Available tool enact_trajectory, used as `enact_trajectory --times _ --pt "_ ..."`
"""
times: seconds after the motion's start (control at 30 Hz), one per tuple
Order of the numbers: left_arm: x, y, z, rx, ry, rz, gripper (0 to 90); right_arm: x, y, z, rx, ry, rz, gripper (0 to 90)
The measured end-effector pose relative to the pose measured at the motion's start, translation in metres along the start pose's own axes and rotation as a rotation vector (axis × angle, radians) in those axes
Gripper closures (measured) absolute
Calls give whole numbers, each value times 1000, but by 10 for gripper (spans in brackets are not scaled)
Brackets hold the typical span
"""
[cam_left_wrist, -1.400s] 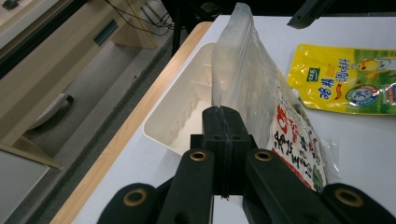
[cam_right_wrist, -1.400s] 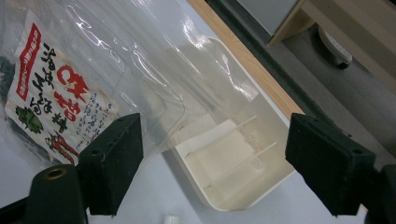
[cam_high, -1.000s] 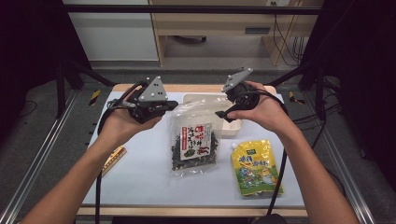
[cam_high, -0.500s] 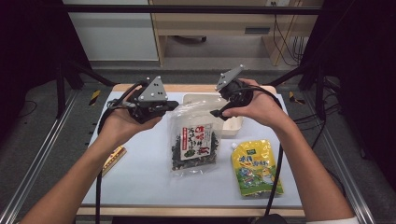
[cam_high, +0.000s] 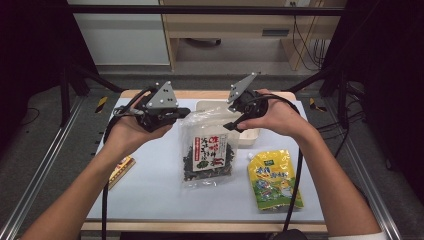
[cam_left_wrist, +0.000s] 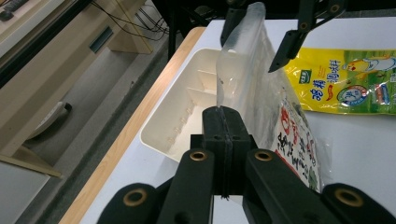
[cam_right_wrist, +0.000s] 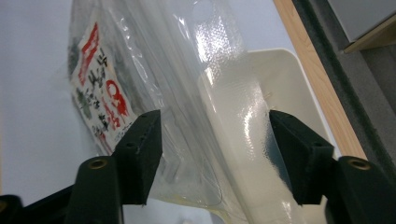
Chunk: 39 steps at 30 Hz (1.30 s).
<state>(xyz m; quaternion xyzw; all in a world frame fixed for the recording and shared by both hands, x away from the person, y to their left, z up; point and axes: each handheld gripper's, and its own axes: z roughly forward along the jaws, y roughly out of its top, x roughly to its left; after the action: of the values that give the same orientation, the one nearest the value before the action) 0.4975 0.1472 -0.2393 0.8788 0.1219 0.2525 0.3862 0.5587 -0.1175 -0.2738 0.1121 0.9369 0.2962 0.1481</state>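
At the middle of the bench, toward its far edge: clear seaweed bag (cam_high: 209, 150), lower end lying on the light surface, upper end lifted. Held at its top left corner by the left gripper (cam_high: 176, 114) — jaws pressed fully together on the plastic, the film's edge pinched in the seam between them in the left gripper view (cam_left_wrist: 223, 126). Top right part of the bag flanked by the right gripper (cam_high: 233, 125); jaws just then closing in, yet apart, pads standing clear on either side of the shiny clear strip in the right gripper view (cam_right_wrist: 215, 154), not pressing it. Printed red-and-black label and dark contents sagging in the bag's lower half. Behind the bag, against the far edge, a white divided tray (cam_high: 210, 106), partly covered by the raised plastic. Toward the near right corner, a yellow pouch (cam_high: 274, 180), flat, just beside the bag but apart. At the left edge, a small flat packet (cam_high: 120, 169), half off the light surface.
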Motion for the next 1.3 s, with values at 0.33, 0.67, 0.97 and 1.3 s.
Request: enact_trajectory --times 0.33,0.67,0.97,1.3 --pt "4 0 5 4 9 -8 900 13 -5 -12 37 46 -39 535" --pt "3 0 6 10 13 -6 900 21 -2 -7 71 85 -50 739" --pt "9 -10 8 -17 30 -99 614 21 -3 -13 51 93 -9 832" --pt "14 -43 -7 -118 102 -274 203 11 -6 -49 -19 37 139 832"
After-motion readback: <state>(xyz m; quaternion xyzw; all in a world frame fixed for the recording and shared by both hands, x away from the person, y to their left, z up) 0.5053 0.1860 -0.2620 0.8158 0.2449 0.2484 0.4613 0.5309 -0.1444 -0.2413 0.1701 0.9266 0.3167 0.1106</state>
